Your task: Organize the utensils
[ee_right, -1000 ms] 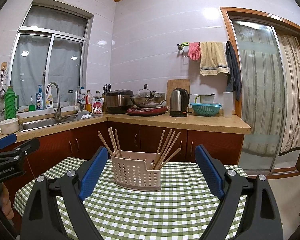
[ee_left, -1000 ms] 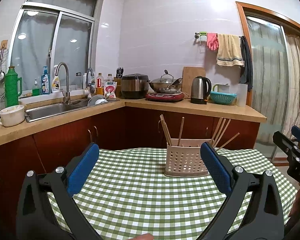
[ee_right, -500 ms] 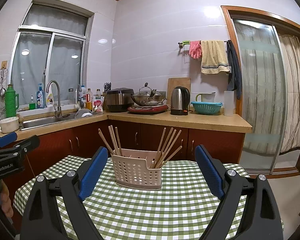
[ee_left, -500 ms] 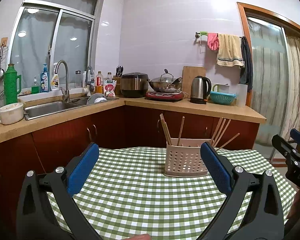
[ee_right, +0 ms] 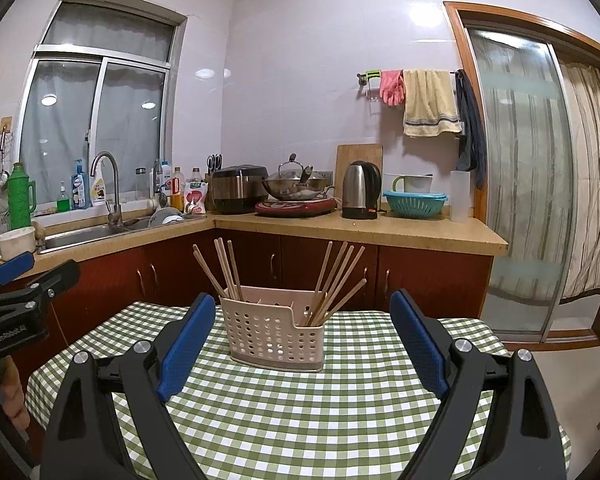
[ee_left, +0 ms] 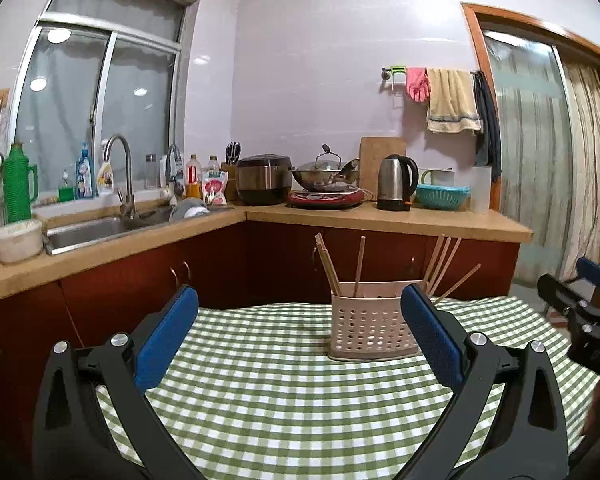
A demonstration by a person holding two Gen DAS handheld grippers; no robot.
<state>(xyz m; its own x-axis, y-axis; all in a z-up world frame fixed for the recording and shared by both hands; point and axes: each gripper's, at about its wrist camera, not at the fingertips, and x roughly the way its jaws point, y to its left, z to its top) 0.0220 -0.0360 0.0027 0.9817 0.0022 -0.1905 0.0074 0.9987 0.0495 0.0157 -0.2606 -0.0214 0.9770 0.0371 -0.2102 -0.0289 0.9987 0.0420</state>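
A beige perforated utensil basket (ee_left: 370, 330) (ee_right: 276, 332) stands on a table with a green checked cloth (ee_left: 284, 396) (ee_right: 332, 408). Several wooden chopsticks (ee_right: 336, 280) (ee_left: 444, 264) stand in it, some in the left compartment, some in the right. My left gripper (ee_left: 300, 320) is open and empty, held above the table in front of the basket. My right gripper (ee_right: 302, 320) is open and empty, also in front of the basket. Each gripper shows at the edge of the other's view: the right gripper (ee_left: 580, 300) and the left gripper (ee_right: 24, 280).
A kitchen counter (ee_left: 380, 220) runs behind the table with a sink (ee_left: 100, 232), rice cooker (ee_left: 264, 180), wok (ee_left: 324, 176), kettle (ee_left: 396, 182) and a teal basket (ee_left: 440, 196). A glass sliding door (ee_right: 532, 184) is at the right.
Both grippers have shifted slightly; the basket sits a little lower and further left in the left wrist view. Both stay open and empty.
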